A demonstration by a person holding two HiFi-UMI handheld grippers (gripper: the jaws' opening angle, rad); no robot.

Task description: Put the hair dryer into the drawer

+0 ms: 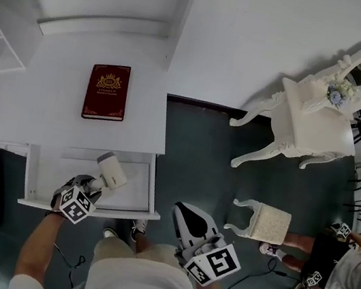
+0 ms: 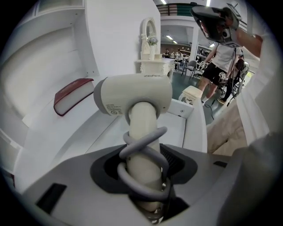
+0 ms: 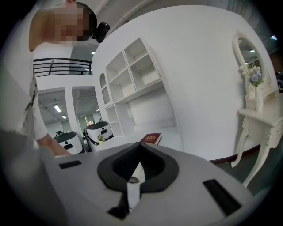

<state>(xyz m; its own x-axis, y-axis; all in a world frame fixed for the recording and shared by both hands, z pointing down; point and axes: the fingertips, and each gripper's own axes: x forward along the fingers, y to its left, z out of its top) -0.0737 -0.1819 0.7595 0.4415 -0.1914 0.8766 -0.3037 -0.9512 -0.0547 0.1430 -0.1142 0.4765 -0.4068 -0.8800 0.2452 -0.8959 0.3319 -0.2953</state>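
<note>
1. Left gripper [image 1: 94,185] clamped on the hair dryer [image 1: 113,171] handle, grey cord [image 2: 142,153] coiled round it; dryer head over the open drawer [image 1: 133,191].
2. Right gripper [image 1: 185,212] just right of the drawer; jaws together, empty.
3. Red book [image 1: 107,91] beyond the drawer.

White hair dryer [image 1: 112,171] — cord-wrapped handle — over open drawer [image 1: 131,197]

The left tool [image 1: 92,186] and the right tool [image 1: 183,212] are each formed of a grey shell with black ribbed pads. A cube [image 1: 75,203] printed with black-and-white square markers is fixed behind each. A pale shirt [image 1: 142,286] is worn between the tools, and light shoes [image 1: 140,227] are worn.
</note>
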